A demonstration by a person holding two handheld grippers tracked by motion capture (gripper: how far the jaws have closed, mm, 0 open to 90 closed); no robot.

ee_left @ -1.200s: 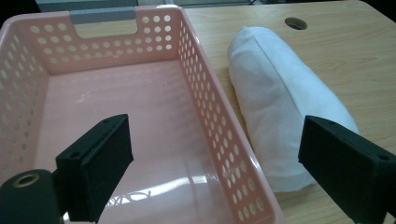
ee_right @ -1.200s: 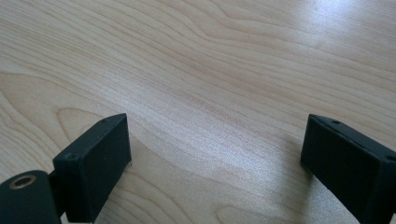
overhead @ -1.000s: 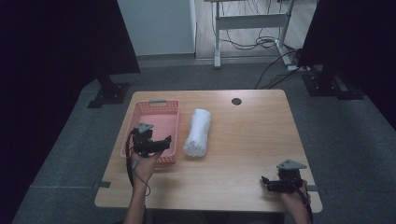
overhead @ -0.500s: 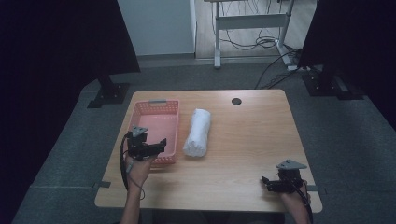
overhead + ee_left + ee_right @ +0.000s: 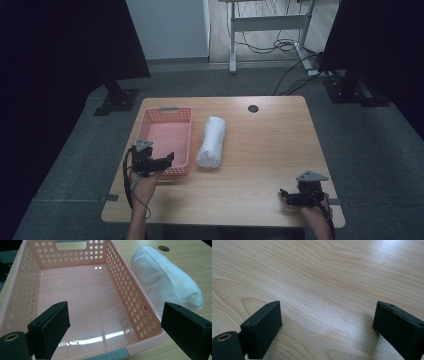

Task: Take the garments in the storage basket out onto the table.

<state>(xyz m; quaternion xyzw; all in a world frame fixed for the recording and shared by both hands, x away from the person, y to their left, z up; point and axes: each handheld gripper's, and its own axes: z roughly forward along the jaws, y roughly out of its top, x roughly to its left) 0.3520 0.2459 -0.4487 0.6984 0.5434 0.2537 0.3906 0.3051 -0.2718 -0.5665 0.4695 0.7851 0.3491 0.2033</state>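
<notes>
High view showed my left gripper (image 5: 167, 158) spread wide and grasping nothing at the near end of the pink perforated plastic basket (image 5: 176, 113); the rolled white cloth towel (image 5: 211, 142) lay just beside that basket. My right gripper (image 5: 283, 195) rested unclenched and empty on the light wooden table (image 5: 265, 145), well apart.

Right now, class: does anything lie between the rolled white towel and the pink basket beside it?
Nothing visible does. The rolled white towel lies right beside the pink basket, whose inside is bare; just the basket's perforated side wall separates them.
</notes>
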